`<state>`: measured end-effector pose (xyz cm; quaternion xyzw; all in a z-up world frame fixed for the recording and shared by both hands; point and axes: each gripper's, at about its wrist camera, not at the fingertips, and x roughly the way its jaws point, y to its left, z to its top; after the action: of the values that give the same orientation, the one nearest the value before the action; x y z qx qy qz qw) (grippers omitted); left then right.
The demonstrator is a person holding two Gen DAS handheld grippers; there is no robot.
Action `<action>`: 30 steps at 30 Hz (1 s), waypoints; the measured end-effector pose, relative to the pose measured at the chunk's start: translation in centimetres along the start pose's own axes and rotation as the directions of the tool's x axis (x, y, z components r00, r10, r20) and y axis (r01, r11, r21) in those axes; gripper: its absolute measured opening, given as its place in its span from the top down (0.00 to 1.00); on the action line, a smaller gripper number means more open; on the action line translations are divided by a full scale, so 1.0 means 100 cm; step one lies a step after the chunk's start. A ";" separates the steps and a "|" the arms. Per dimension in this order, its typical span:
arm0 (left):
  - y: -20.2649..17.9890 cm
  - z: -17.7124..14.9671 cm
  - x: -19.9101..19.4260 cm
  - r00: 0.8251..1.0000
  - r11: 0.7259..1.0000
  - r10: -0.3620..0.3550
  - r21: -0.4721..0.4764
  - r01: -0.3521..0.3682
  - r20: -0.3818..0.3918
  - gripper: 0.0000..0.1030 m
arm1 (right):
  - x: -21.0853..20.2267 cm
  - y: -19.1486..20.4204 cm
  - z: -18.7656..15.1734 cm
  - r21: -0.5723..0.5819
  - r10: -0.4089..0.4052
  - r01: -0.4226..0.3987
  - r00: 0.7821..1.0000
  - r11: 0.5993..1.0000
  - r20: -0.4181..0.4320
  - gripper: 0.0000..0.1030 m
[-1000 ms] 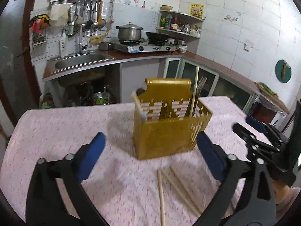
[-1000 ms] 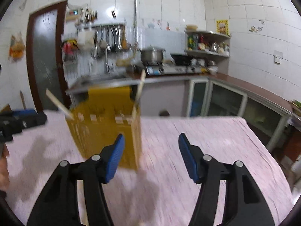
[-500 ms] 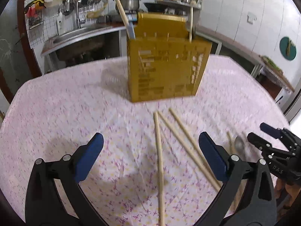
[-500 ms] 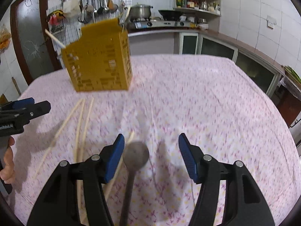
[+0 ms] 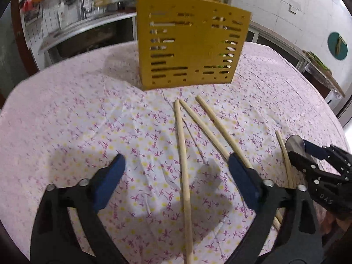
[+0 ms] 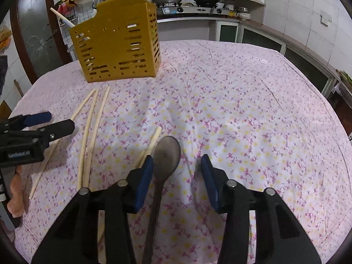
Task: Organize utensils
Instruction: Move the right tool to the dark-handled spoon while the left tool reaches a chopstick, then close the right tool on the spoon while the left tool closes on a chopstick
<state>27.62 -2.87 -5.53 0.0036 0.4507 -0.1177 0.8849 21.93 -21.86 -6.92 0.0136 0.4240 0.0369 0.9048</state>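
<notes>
a: right tongs (image 6: 176, 180) are spread, low over the bench (image 6: 253, 101), holding nothing. the spoon (image 6: 164, 165) lies flat with its handle running between the pads, nearer the left pad (image 6: 144, 180). reads as a line-up for a handle pinch, not closed yet.

b: left side?

a: left tongs (image 5: 176, 184) also spread and empty. one chopstick (image 5: 183, 167) runs lengthwise through the gap, untouched. my guess is it's the next pick on that side.

b: anything crowding the spoon?

a: yes, a short chopstick (image 6: 151, 143) lies just beside the bowl on its left, near the left pad. closing could catch both. right of the spoon is bare cloth, so room to shift that way.

b: and the other sticks?

a: two more chopsticks (image 5: 211, 127) fan out to the right of the first, far tips close together, pointing toward the yellow utensil caddy (image 5: 189, 44). one passes under the left tongs' right pad (image 5: 243, 184). loose on the cloth, likely to roll if nudged.

b: the target?

a: caddy stands upright further back on the bench, a few sticks already poking out of the top. open cloth between the loose sticks and the caddy, so a clear carry path. bench edge is well right, nothing near it.
</notes>
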 end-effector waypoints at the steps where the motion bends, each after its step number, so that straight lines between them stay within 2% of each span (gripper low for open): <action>1: 0.003 0.001 0.004 1.000 1.000 -0.008 -0.017 0.008 -0.015 0.21 | 0.001 0.000 0.001 -0.002 -0.002 0.002 1.000 1.000 0.001 0.63; 4: 0.008 0.005 0.009 1.000 0.998 0.000 -0.055 -0.001 -0.017 0.30 | 0.003 -0.004 0.005 0.007 -0.002 0.002 1.000 1.000 -0.001 0.73; 8: 0.003 0.013 0.017 0.999 0.999 0.019 -0.040 -0.020 -0.031 0.34 | 0.006 -0.008 0.010 0.017 0.009 -0.008 1.000 1.000 -0.004 0.80; 15: -0.007 0.021 0.023 0.998 0.999 0.054 0.000 -0.054 -0.022 0.59 | 0.006 -0.013 0.008 0.037 0.030 -0.030 1.000 0.999 0.008 0.82; 17: -0.004 0.020 0.023 0.998 0.998 0.066 -0.008 -0.066 -0.017 0.73 | 0.006 -0.014 0.008 0.042 0.033 -0.033 0.999 0.999 0.009 0.82; 21: 0.003 0.019 0.020 0.999 0.999 0.048 -0.006 -0.048 -0.010 0.80 | 0.006 -0.015 0.008 0.046 0.036 -0.037 0.999 0.998 0.011 0.83; 23: 0.004 0.017 0.018 0.999 0.999 0.035 0.002 -0.035 -0.010 0.87 | 0.006 -0.015 0.008 0.048 0.038 -0.038 0.999 0.998 0.011 0.83; 26: 0.010 0.014 0.016 1.000 1.000 0.009 -0.012 -0.009 -0.016 0.91 | 0.006 -0.016 0.007 0.054 0.044 -0.045 0.999 0.998 0.011 0.83; 30: 0.017 0.015 0.017 0.999 0.999 -0.028 -0.040 0.027 -0.026 0.92 | 0.008 -0.019 0.011 0.062 0.056 -0.056 0.998 0.997 0.000 0.83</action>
<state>30.19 -1.69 -6.16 -0.0185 0.4649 -0.1207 0.8769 23.38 -23.66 -7.00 0.0534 0.4252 0.0492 0.9022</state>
